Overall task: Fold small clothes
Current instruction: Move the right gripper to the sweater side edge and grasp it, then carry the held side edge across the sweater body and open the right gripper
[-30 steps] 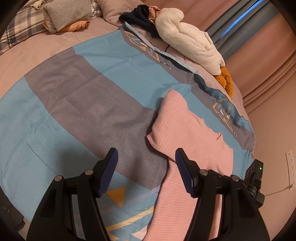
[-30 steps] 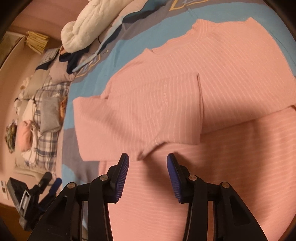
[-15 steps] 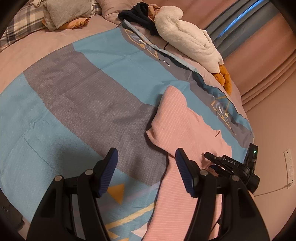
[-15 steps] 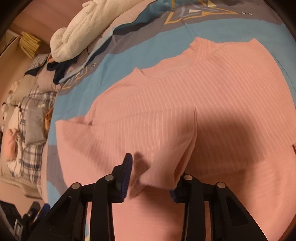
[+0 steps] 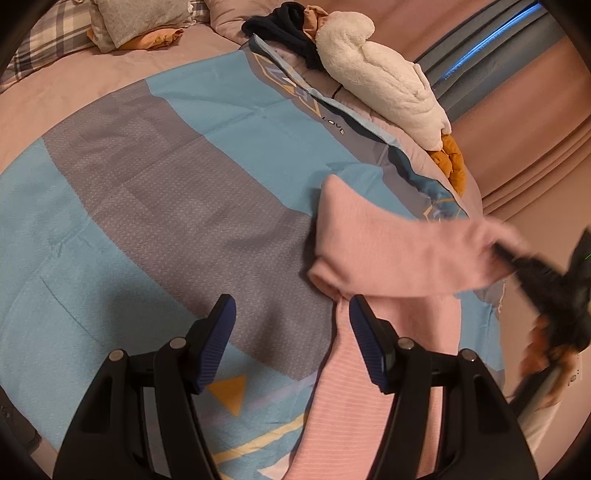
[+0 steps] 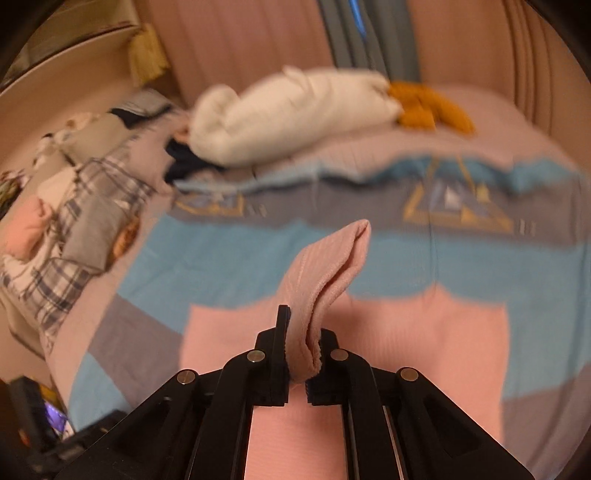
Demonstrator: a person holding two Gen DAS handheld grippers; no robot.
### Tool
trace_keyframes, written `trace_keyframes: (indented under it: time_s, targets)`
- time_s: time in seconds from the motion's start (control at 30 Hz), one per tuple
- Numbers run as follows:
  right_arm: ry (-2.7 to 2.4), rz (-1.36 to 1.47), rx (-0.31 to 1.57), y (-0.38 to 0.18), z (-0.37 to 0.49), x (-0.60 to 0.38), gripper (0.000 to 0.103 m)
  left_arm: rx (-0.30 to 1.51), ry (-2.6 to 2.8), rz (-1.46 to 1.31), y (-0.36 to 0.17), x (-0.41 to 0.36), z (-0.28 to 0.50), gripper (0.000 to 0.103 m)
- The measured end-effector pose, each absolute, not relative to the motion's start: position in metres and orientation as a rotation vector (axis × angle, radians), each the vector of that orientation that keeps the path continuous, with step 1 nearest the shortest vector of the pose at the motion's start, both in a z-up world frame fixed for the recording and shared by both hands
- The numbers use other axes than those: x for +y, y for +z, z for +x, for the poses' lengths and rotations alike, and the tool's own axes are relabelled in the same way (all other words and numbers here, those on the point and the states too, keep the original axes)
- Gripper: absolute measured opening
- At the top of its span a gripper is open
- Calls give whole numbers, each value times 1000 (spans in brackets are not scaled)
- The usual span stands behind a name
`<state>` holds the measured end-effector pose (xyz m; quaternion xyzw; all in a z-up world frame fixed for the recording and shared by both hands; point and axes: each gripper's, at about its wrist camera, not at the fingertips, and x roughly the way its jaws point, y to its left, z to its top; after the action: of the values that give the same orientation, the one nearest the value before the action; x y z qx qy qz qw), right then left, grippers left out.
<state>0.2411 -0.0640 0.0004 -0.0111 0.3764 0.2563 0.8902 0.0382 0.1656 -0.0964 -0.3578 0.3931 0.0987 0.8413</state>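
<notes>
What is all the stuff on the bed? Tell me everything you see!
pink top: one, pink, on the bedspread, one part lifted
bedspread: one, blue and grey, over the bed
white plush toy: one, white with orange feet, far edge of the bed
dark garment: one, navy, beside the plush
plaid pillow: one, grey check, head of the bed
left gripper: open, over the bedspread
right gripper: shut on the pink top

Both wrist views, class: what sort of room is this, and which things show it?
Most likely a bedroom. A bed under a blue and grey bedspread, plaid and grey pillows at its far end, and curtains beyond it all suggest one.
</notes>
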Motion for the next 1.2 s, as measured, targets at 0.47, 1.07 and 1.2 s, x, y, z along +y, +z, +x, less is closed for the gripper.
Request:
trace_keyframes:
  time_s: [0.47, 1.07, 1.2]
  targets:
    - [387, -176, 653, 30, 260, -90, 7, 850, 108, -688, -79, 144, 89, 48]
    - [291, -65, 806, -27, 277, -158, 7, 1086, -8, -619, -137, 94, 194, 16]
    - [278, -53, 817, -32, 277, -167, 7, 1124, 2, -587, -151, 85, 200, 16]
